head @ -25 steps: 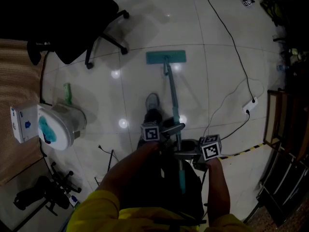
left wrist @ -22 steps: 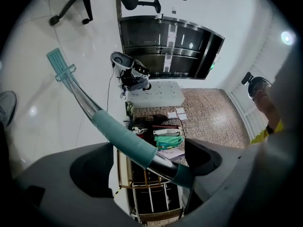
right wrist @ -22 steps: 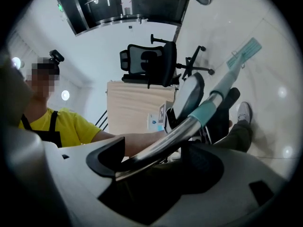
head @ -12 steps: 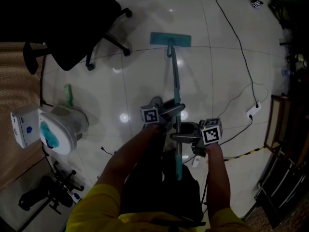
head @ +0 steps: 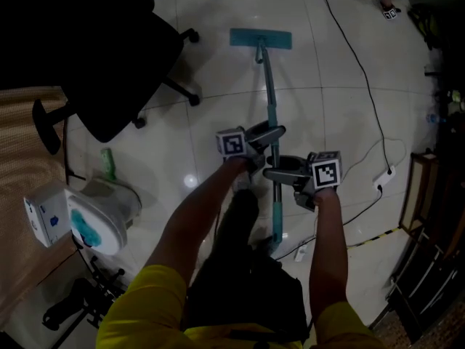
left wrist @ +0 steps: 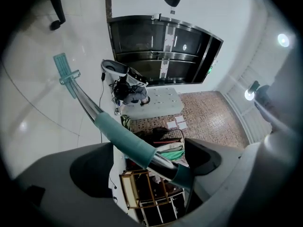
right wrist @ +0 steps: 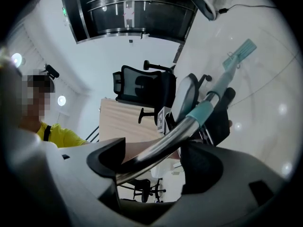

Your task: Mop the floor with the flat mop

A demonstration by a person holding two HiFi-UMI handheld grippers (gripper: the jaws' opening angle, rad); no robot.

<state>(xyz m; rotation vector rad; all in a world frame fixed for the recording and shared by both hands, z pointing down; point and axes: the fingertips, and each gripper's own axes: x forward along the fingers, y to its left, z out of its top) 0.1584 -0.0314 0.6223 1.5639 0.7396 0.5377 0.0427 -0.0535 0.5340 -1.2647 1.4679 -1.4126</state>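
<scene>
The flat mop lies with its teal head flat on the white tiled floor, far ahead of me. Its metal handle with teal sleeves slants back to my hands. My left gripper is shut on the handle higher up the pole, and my right gripper is shut on it just below. In the left gripper view the teal sleeve crosses between the jaws of the left gripper; the mop head shows small beyond. In the right gripper view the bare pole runs through the right gripper.
A black office chair stands left of the mop head. A white bucket with something teal inside and a green bottle sit by a wooden desk. A black cable runs to a power strip at the right.
The mop head has slid forward across the tiles, away from me. Both grippers went forward with the handle, still shut on it.
</scene>
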